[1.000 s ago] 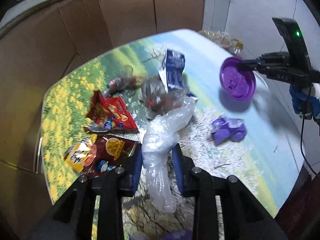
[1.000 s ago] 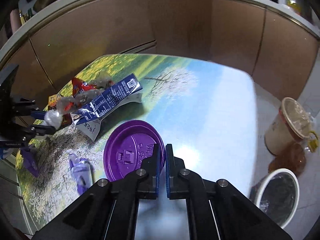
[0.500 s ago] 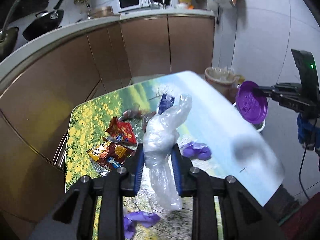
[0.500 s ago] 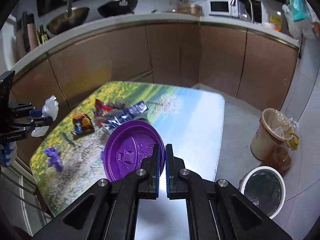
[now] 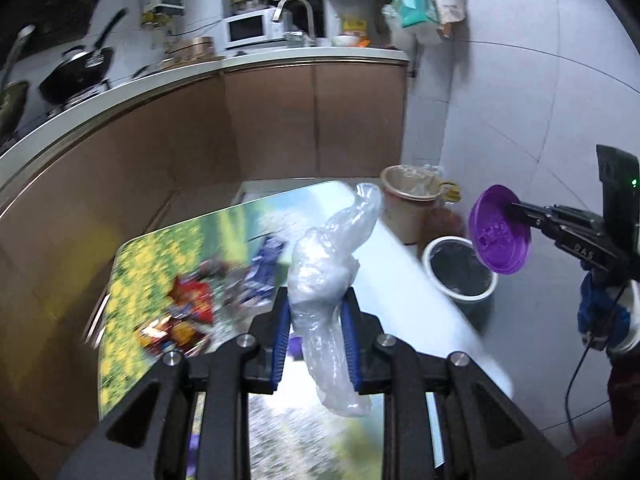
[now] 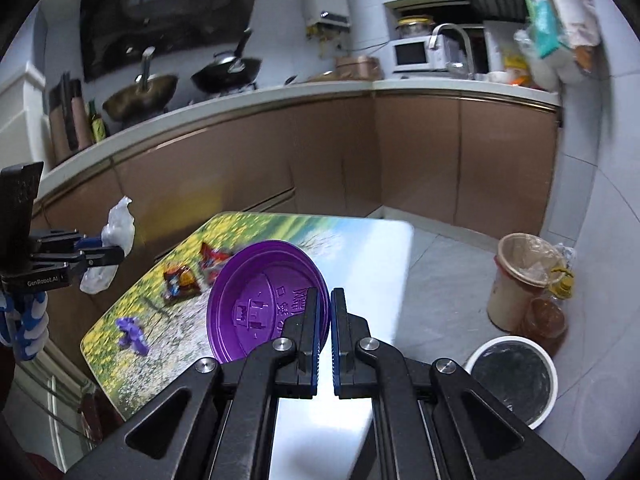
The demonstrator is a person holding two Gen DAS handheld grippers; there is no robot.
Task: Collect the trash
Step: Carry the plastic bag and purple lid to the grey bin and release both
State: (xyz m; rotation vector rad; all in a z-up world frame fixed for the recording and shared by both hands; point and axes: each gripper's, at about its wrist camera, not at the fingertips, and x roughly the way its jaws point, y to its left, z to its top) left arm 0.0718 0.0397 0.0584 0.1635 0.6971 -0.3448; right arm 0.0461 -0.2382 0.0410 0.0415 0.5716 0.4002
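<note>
My left gripper [image 5: 318,332] is shut on a crumpled clear plastic bag [image 5: 332,276] and holds it high above the table; it also shows in the right wrist view [image 6: 116,232]. My right gripper [image 6: 325,320] is shut on the rim of a purple plastic lid [image 6: 260,304], held in the air past the table's right edge [image 5: 500,236]. A white trash bin [image 6: 514,376] with a black liner stands on the floor at lower right [image 5: 460,270]. Snack wrappers [image 6: 182,278], a blue carton [image 5: 264,260] and purple scraps [image 6: 132,330] lie on the picture-printed table [image 6: 360,248].
A beige bucket [image 6: 524,276] lined with plastic and an oil bottle [image 6: 546,320] stand on the floor beside the bin. Brown kitchen cabinets [image 6: 420,152] run behind the table, with woks and a microwave on the counter.
Both grippers have risen well above the table with their loads. The views now tilt up, showing the counter and the floor bins; the lid has moved toward the white bin.
</note>
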